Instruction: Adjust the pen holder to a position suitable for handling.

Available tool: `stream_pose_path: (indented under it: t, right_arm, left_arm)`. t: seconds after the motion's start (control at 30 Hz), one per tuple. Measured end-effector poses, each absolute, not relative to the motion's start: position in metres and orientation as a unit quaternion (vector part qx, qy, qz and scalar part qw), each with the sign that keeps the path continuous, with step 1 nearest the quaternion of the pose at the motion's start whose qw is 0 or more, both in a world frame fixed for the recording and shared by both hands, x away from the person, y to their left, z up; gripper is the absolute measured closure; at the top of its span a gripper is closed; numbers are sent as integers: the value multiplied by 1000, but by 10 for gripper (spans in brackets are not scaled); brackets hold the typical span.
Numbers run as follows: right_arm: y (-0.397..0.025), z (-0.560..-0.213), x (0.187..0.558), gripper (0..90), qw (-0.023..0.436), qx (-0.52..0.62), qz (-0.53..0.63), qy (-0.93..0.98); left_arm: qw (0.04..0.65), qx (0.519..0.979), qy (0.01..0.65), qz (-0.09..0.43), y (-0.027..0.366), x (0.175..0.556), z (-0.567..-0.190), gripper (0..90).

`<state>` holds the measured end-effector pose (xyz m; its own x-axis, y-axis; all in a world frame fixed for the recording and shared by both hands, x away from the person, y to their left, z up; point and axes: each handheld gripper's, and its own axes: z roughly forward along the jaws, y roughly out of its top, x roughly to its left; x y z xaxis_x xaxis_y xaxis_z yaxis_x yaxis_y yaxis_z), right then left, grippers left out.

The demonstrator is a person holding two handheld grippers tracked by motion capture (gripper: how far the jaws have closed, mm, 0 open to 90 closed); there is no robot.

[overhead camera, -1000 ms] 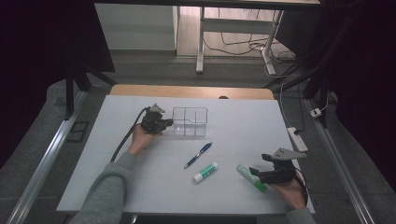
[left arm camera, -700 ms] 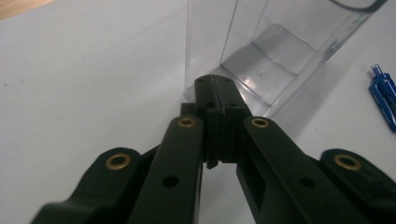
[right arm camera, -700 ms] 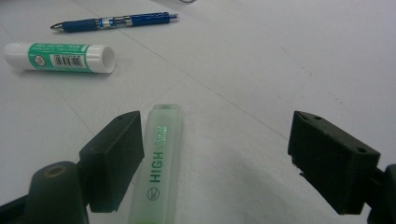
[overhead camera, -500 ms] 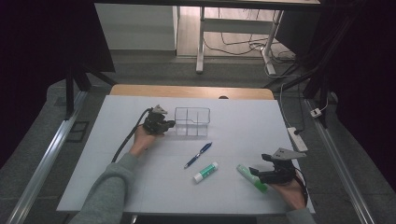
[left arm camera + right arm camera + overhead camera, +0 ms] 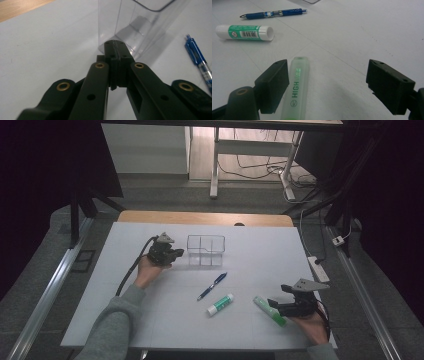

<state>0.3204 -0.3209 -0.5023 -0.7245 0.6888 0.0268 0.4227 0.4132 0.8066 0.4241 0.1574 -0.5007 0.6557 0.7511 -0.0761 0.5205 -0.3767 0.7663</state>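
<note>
White tabletop [image 5: 150,320] carries all items, seen from the high view. At far left a grey sleeve [image 5: 112,330] comes in from the bottom edge, and its hand holds the left gripper [image 5: 172,254], cable [image 5: 131,270] trailing back toward the near edge. In the left gripper view the two black jaws are pressed together, clenched on the thin clear wall of the organiser [image 5: 130,27]; the wall edge shows as a fine line between the pads. Organiser [image 5: 206,250] stands upright toward the far side of the table, left of centre, with inner dividers visible; which compartment the clamped wall belongs to I cannot tell. Moving right: blue pen [image 5: 212,286] lies on the table nearer than the organiser, slanted, apart from it. Just beside the pen and nearer still lies the glue stick [image 5: 220,305], white with a green label, also slanted, not touching the pen. Further right lies the green highlighter [image 5: 269,310], flat on the table near the front edge. Right gripper [image 5: 276,306] sits low over the highlighter's near end, held by the hand [image 5: 312,325] at the bottom right. In the right gripper view the jaws stand wide apart, released; highlighter [image 5: 297,85] lies close against the left jaw, well clear of the right jaw, not gripped. Pen [image 5: 273,13] and glue stick [image 5: 244,32] lie beyond it in that view.
</note>
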Motion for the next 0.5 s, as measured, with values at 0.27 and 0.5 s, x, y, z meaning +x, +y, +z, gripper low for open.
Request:
stream_pose_path:
  t: [0.27,0.5]
  right_arm:
    - [-321,-502,322,182,153,334,431,824]
    - [-321,-503,323,182,149,334,432,824]
  left_arm:
    - [401,820,378,155,160,402,-489,886]
    - [398,827,366,157,160,389,-482,886]
